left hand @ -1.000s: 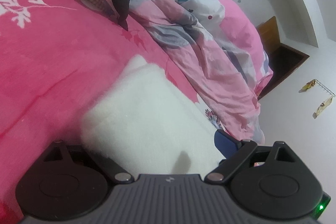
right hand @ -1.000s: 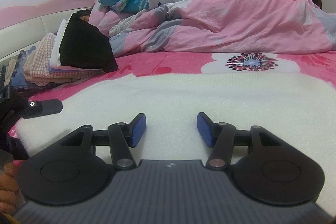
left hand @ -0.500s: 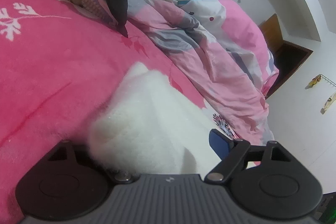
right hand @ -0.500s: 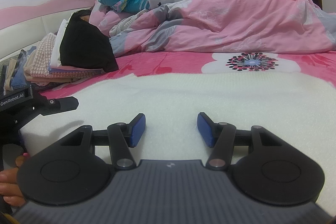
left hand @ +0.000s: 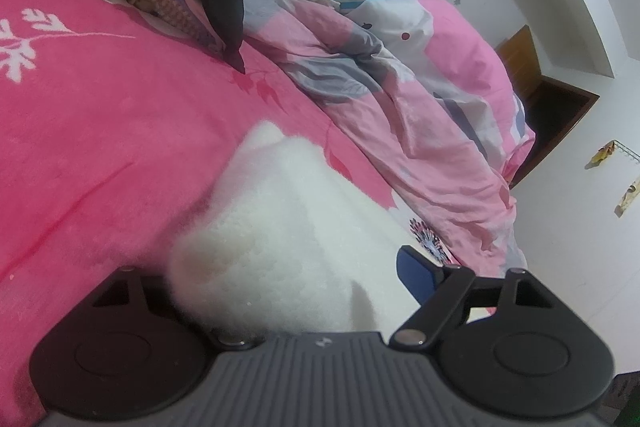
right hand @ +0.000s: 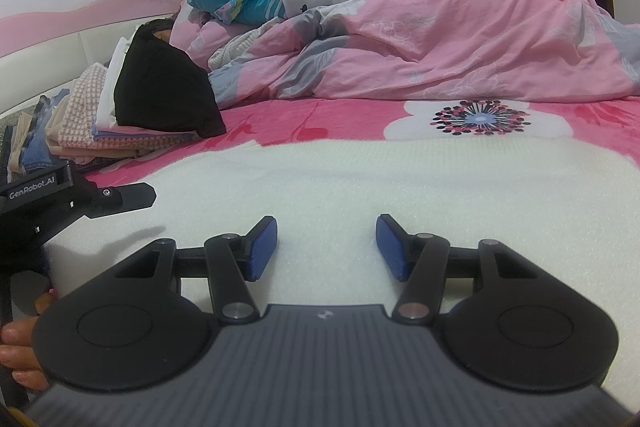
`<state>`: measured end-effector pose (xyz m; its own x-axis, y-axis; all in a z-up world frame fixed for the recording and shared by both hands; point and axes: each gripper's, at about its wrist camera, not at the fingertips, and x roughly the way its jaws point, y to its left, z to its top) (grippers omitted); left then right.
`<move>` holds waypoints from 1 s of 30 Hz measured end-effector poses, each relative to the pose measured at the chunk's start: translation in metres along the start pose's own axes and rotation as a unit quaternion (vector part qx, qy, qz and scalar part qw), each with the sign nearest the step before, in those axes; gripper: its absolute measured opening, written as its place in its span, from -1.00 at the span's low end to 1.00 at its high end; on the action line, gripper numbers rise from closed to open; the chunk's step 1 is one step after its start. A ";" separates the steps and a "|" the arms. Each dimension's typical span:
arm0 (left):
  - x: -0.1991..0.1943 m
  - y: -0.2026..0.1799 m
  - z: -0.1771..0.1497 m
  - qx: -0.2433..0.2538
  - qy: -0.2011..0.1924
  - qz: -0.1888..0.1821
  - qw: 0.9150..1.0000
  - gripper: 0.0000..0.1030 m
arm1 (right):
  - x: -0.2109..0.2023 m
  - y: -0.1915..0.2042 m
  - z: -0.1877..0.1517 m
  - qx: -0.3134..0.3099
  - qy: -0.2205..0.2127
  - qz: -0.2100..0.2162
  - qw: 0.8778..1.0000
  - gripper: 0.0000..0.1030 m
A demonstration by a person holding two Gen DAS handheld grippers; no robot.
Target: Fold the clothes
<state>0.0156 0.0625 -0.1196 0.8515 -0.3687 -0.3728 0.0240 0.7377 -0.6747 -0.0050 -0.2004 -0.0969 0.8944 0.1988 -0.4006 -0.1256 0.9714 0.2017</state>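
pink bedsheet (left hand: 100, 131) underfoot. your left gripper (left hand: 304, 291) jaws, just narrowed, straddle the white knit's (right hand: 400, 187) bunched edge; grip unclear. right gripper (right hand: 326, 247) released above it. next: clamp, fold over.

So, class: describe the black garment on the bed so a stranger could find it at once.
Start at the pink headboard, then find the stack of folded clothes beside it on the bed. The black garment lies on top, the only dark, plain piece above pale, checked fabrics.
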 end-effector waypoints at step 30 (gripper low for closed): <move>-0.001 0.010 0.007 -0.044 -0.008 0.001 0.999 0.00 | 0.000 -0.002 0.000 0.003 0.000 0.003 1.000 0.06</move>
<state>0.0185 0.0744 -0.1218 0.8595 -0.3582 -0.3646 -0.0227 0.6859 -0.7274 -0.0049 -0.2022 -0.0968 0.8939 0.2050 -0.3986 -0.1291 0.9693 0.2090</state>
